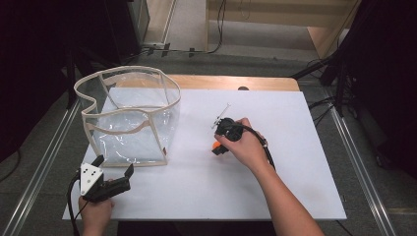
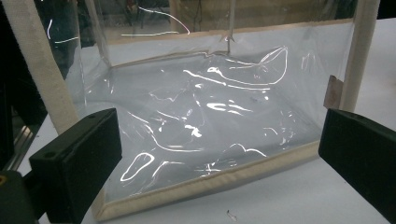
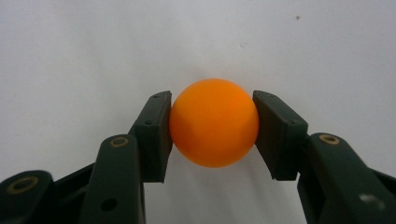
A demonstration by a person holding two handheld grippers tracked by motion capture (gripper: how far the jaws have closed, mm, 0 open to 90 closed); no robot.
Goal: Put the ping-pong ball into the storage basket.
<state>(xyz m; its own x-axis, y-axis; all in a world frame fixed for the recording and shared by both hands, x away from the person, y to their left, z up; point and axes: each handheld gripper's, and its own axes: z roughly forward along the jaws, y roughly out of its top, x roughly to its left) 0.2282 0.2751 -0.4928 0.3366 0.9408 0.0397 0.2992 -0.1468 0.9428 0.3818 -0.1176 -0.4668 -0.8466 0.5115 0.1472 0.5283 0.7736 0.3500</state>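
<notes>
A: Two grippers are on the table, one in each of the person's hands. Starting at the left, what is the left gripper (image 1: pixel 116 169) doing?

B: Its jaws stand wide apart with nothing between them. Straight ahead of them, close by, is the clear bag (image 2: pixel 205 116) with the cream trim, standing upright on the white sheet (image 1: pixel 295 162). The jaws point at its lower wall and do not touch it.

A: And moving right?

B: The right gripper (image 3: pixel 212 123) is tipped downward over the sheet, well apart from the bag. Its jaws are clamped on the ball (image 3: pixel 214 122), one pad pressed against each side.

A: Where does the ball sit in that grip?

B: Right at the fingertips, midway between them, with its front bulging out past the pads. In the high view the ball (image 1: pixel 215 145) peeks out orange beneath the right hand (image 1: pixel 246 145), down at the sheet.

A: Is it resting on the sheet?

B: That cannot be told; a soft shadow lies under it, nothing more.
</notes>
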